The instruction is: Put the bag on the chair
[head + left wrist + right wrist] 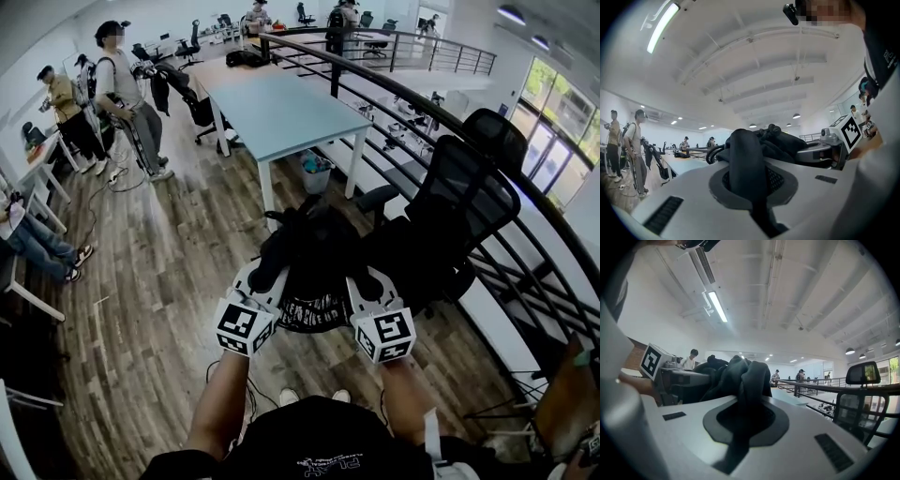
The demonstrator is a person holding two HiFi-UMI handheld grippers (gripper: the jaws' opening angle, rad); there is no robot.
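Now the left gripper [262, 284] and right gripper [367, 287] are both clenching the black bag [314, 253], which is hanging between the 2, with the chair [459, 202] waiting ahead-right, nearer the right gripper.

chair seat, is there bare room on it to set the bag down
Yes: the chair seat looks bare between the armrest and the backrest. The table is mostly bare too. It is tight behind it, by the railing.
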